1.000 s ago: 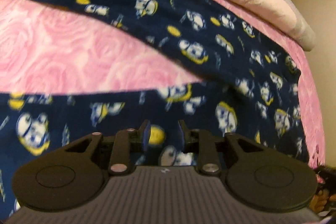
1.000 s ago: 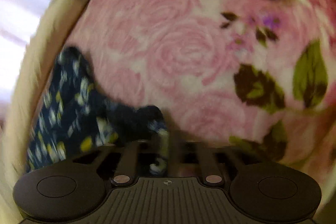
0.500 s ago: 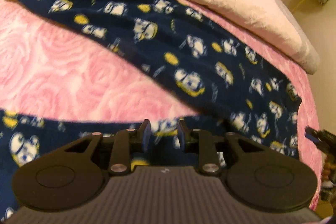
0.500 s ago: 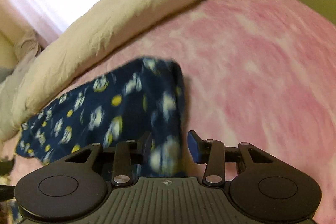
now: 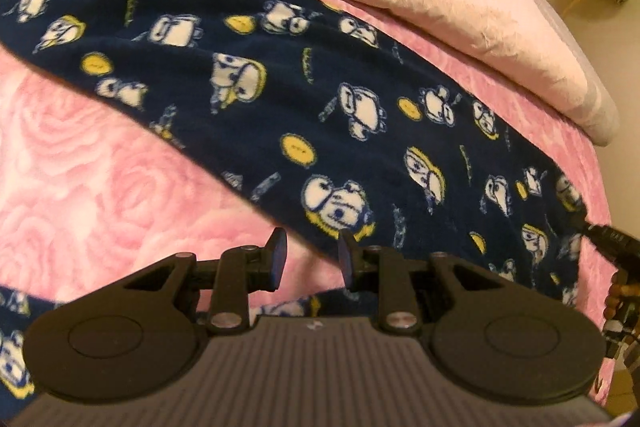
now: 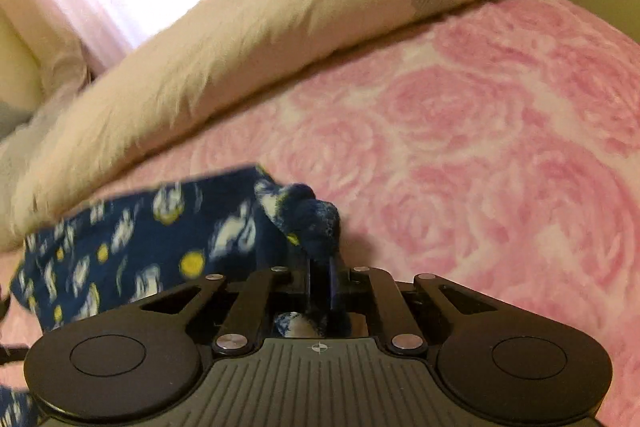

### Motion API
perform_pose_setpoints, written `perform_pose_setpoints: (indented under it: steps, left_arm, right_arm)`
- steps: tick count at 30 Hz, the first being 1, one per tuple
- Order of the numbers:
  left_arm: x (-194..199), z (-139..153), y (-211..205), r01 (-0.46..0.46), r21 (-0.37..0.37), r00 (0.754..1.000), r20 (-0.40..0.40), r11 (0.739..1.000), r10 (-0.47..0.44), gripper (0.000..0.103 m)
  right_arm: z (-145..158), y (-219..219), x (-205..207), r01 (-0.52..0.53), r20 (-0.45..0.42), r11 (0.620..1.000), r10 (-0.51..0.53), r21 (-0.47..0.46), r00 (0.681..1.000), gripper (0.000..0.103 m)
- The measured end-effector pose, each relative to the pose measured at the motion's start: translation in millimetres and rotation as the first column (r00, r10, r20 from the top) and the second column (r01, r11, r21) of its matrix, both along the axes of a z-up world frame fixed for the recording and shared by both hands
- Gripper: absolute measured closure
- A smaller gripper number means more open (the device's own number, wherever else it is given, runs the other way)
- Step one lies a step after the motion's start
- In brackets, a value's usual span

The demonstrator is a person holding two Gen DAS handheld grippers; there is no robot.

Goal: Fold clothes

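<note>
Fleece, navy with cartoon print: the soft, limp pyjama garment [image 5: 360,115] sprawls across the pink rose blanket [image 5: 100,187]. Right gripper [image 6: 320,279] pinches its bunched corner; left gripper [image 5: 308,259] stands slightly parted, apparently empty. Best held at hems.

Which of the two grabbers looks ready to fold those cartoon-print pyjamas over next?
Probably the right. The right gripper is already pinched on a bunched corner of the navy pyjamas, so it could carry that end across. The left gripper hangs over the pink blanket, jaws apart, gripping nothing.
</note>
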State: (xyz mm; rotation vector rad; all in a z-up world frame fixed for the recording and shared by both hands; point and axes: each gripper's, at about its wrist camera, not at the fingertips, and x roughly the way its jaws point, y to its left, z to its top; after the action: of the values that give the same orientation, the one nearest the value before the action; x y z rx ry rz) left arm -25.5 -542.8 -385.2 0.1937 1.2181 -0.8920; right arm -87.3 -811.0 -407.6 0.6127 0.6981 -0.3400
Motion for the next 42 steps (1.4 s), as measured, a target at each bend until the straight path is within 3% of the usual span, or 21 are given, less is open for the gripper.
perform_pose_setpoints:
  steps: [4, 9, 10, 12, 15, 18, 21, 24, 27, 28, 32, 35, 37, 41, 42]
  left_arm:
    - [1.2, -10.5, -14.1, 0.019, 0.019, 1.0, 0.004, 1.0, -0.019, 0.081]
    - [-1.1, -14.8, -25.4, 0.056, 0.028, 0.998, 0.019, 0.998, -0.056, 0.081]
    - [-2.2, -13.8, -26.2, 0.067, 0.029, 0.997, 0.027, 0.997, -0.068, 0.081]
    - [-4.9, -10.9, -25.5, 0.083, 0.033, 0.995, 0.045, 0.996, -0.084, 0.081]
    - [-9.4, -6.4, -21.6, 0.098, 0.038, 0.993, 0.067, 0.995, -0.1, 0.081]
    - [-16.6, -3.0, -9.0, 0.092, 0.035, 0.993, 0.066, 0.995, -0.094, 0.08]
    - [-30.5, -4.5, 10.3, 0.088, 0.054, 0.994, 0.062, 0.995, -0.091, 0.08]
    - [-48.6, -7.4, 34.3, 0.066, 0.067, 0.995, 0.064, 0.996, -0.07, 0.081]
    - [-66.1, -3.4, 67.8, 0.077, 0.101, 0.993, 0.082, 0.992, -0.086, 0.08]
    - [-71.0, -1.5, 80.9, 0.081, 0.119, 0.991, 0.093, 0.99, -0.093, 0.08]
    - [-79.6, -0.8, 137.4, 0.057, 0.205, 0.988, 0.129, 0.977, -0.084, 0.08]
    - [-81.3, -4.1, 173.9, 0.024, 0.25, 0.985, 0.158, 0.968, -0.066, 0.08]
    - [-81.6, -11.1, 187.6, 0.021, 0.257, 0.981, 0.179, 0.966, -0.069, 0.08]
    - [-81.0, -15.5, 216.4, 0.026, 0.212, 0.98, 0.19, 0.977, -0.067, 0.076]
    - [-79.0, -11.6, 225.8, 0.021, 0.216, 0.978, 0.197, 0.976, -0.065, 0.077]
  right_arm:
    - [-4.4, -17.7, -9.2, 0.166, 0.04, 0.986, -0.165, -0.019, 0.986, 0.098]
    - [-25.9, -22.5, 0.4, 0.212, -0.031, 0.977, -0.213, -0.028, 0.977, 0.095]
    - [-26.1, -24.7, 0.5, 0.219, -0.04, 0.976, -0.219, -0.001, 0.975, 0.07]
    - [-19.2, -25.6, -1.1, 0.201, -0.077, 0.98, -0.2, 0.0, 0.977, 0.04]
    - [5.3, -18.4, -18.7, 0.215, -0.114, 0.973, -0.224, -0.087, 0.968, 0.039]
    - [33.0, 5.8, -50.4, 0.187, -0.101, 0.978, -0.196, -0.091, 0.975, 0.039]
    - [45.4, 44.6, -96.2, -0.014, -0.114, 0.995, 0.003, -0.096, 0.994, 0.042]
    - [36.3, 85.8, -135.4, -0.209, -0.2, 0.971, 0.183, -0.116, 0.963, 0.046]
    - [12.4, 104.4, -180.5, -0.215, -0.341, 0.961, 0.146, -0.175, 0.929, 0.047]
    - [7.8, 106.7, -195.3, -0.201, -0.367, 0.963, 0.123, -0.181, 0.922, 0.052]
    - [27.7, 96.2, -225.7, -0.063, -0.336, 0.99, 0.017, -0.126, 0.942, 0.052]
    - [49.5, 121.1, -219.6, -0.104, -0.309, 0.972, 0.035, -0.212, 0.951, 0.052]
    - [46.7, 138.8, -213.1, -0.149, -0.315, 0.965, 0.075, -0.217, 0.946, 0.052]
    - [11.7, 165.9, -215.2, -0.239, -0.52, 0.927, 0.058, -0.289, 0.852, 0.052]
    - [15.5, 166.7, -221.0, -0.201, -0.514, 0.938, 0.03, -0.281, 0.857, 0.052]
